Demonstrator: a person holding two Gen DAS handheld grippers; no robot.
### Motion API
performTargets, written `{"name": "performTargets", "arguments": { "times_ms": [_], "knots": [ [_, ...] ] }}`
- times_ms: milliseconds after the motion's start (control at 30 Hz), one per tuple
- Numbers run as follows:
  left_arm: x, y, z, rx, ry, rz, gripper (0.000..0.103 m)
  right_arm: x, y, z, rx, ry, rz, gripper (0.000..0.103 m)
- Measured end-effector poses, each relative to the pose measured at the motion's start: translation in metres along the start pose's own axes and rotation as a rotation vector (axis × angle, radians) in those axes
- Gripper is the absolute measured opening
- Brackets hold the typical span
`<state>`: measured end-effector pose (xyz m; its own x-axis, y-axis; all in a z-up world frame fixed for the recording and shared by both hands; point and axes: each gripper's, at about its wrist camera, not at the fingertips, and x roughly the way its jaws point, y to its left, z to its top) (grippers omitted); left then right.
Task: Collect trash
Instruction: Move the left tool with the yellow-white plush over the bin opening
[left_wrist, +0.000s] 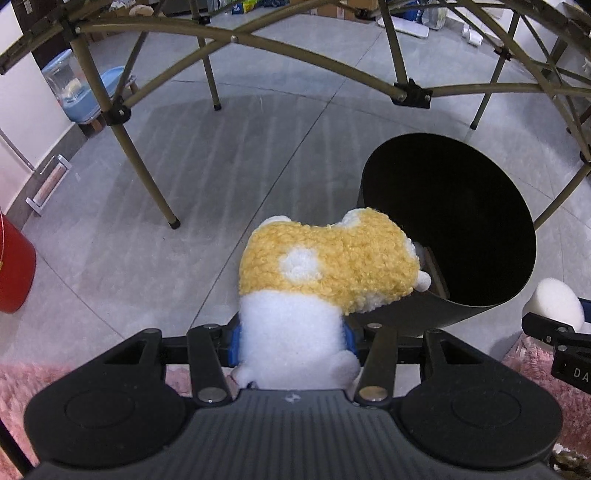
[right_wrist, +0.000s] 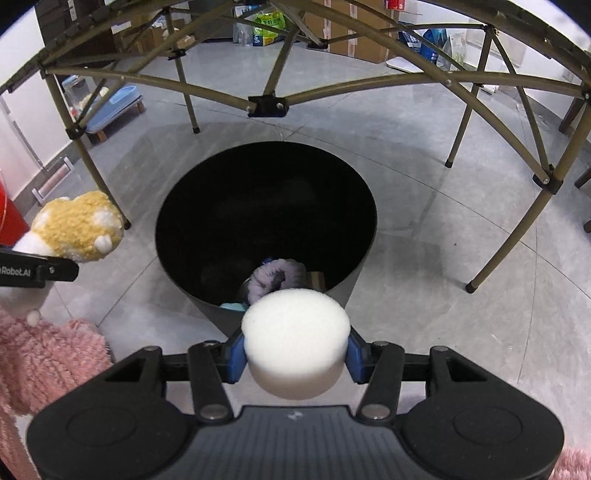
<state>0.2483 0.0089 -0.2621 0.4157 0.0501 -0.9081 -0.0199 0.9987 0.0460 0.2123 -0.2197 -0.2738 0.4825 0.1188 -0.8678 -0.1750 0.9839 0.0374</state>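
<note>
Plush toy: your left gripper (left_wrist: 291, 341) is clamped on a yellow-and-white plush toy (left_wrist: 325, 266), its blue pads pressed into the white lower part; the yellow top leans over the near rim of the bin.
Foam puck: your right gripper (right_wrist: 295, 354) is clamped on a round white foam puck (right_wrist: 295, 332), blue pads squeezing its sides, flat face up (it hangs just at the bin's near rim, in front of the opening).
Bin: a black round bin (right_wrist: 354, 236) stands open on the grey tiled floor (right_wrist: 443, 221), below and ahead of both grippers.
Bin contents: you can see a grey-purple fuzzy item (right_wrist: 275, 278) and a scrap of something light blue (right_wrist: 232, 306) low against the near wall; the rest of the inside is too dark to tell.
Left of the bin: from the right wrist view, the plush toy sits off to the left of the bin, apart from its wall.
Rug: a pink shaggy rug (right_wrist: 44, 354) lies under your grippers, just short of the bin.
Table frame: olive folding-table legs (left_wrist: 147, 162) and crossbars arch over the bin.
Surroundings: a red bucket (left_wrist: 14, 269) at far left, a blue container (left_wrist: 77, 92) by the wall, cardboard boxes (right_wrist: 354, 37) at the back.
</note>
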Motion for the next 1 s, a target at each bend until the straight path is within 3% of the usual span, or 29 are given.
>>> {"name": "performTargets", "arguments": {
  "times_ms": [500, 1000],
  "knots": [
    [0.012, -0.009, 0.007, 0.009, 0.013, 0.033, 0.049, 0.007, -0.013, 0.001, 0.008, 0.023, -0.056, 0.051],
    [0.004, -0.017, 0.013, 0.012, -0.033, 0.007, 0.049, -0.005, -0.059, 0.007, 0.111, -0.047, -0.129, 0.051]
  ]
}}
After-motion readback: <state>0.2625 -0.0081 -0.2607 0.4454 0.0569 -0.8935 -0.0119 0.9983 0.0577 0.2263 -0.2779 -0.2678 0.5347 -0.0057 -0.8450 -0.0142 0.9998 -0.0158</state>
